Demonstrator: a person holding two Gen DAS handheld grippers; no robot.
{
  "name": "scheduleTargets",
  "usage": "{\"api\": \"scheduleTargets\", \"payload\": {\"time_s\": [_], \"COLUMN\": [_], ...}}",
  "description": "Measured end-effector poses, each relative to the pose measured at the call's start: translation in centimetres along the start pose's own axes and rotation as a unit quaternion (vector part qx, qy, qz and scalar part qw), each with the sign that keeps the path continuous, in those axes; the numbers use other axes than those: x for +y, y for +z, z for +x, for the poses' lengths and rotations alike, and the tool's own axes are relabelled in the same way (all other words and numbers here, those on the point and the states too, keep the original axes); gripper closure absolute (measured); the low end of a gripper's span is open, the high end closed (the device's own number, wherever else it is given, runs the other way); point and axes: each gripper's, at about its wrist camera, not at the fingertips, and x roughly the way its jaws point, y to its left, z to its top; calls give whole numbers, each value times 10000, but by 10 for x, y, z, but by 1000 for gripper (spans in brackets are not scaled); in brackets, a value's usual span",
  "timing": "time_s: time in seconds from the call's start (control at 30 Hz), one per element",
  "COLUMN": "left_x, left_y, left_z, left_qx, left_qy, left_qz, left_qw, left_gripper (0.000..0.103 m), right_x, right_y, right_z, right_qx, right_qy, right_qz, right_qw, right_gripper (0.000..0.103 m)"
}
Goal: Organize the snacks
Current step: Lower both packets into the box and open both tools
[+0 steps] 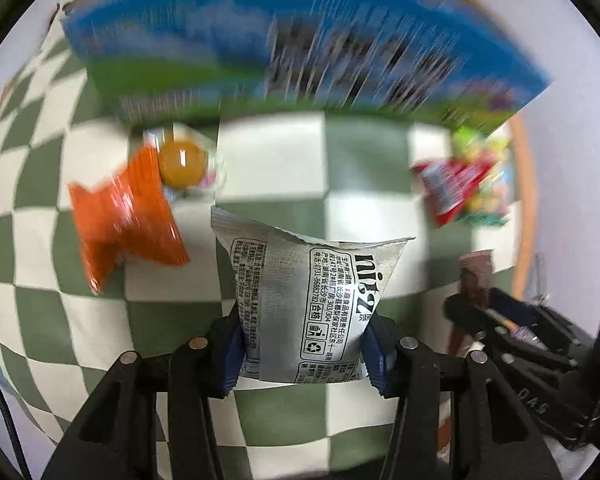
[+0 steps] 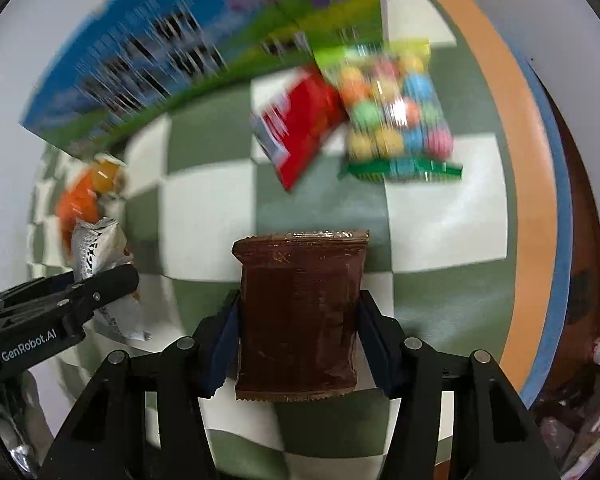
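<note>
My left gripper (image 1: 302, 344) is shut on a silver-grey snack packet (image 1: 308, 300) with black print, held above the checked cloth. It also shows in the right wrist view (image 2: 96, 252) at the left. My right gripper (image 2: 298, 340) is shut on a brown snack packet (image 2: 298, 312); its tip shows in the left wrist view (image 1: 476, 276). On the cloth lie an orange packet (image 1: 120, 212), a clear pack with a yellow ball (image 1: 182, 162), a red packet (image 2: 300, 124) and a bag of coloured balls (image 2: 396, 116).
A big blue and green box (image 1: 280, 40) stands at the back of the green and white checked cloth (image 1: 364, 160). The table's orange and blue edge (image 2: 532, 200) runs down the right side. The background is motion-blurred.
</note>
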Motion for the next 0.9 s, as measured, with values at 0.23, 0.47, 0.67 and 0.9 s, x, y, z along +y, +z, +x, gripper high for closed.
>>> {"api": "scheduleTargets", "payload": {"time_s": [0.23,0.47,0.67,0.9], "left_x": [-21,-22,-10,-9], "left_y": [69,180,223,238], "left_z": [-86,-60,-20,12], "left_qx": [-778,-317,338,783], "left_qy": [-424,-804,-802,-837], "left_qz": [75,-361,-760,-878], "left_qw": [9960,9956,9933,9895], "left_gripper": [56,56,56,56], "right_x": [24,33,25,19], "right_y": [65,173,227,249], "right_z": [-89,-111,-77,-45], "right_qx": [-935,-1238,-592,-149], "right_qy": [441,54,-39,-121], "right_qz": [-239,-694,-752,-780], "right_qw": [9944,9899,9954,9968], "right_gripper": [44,44,44,44]}}
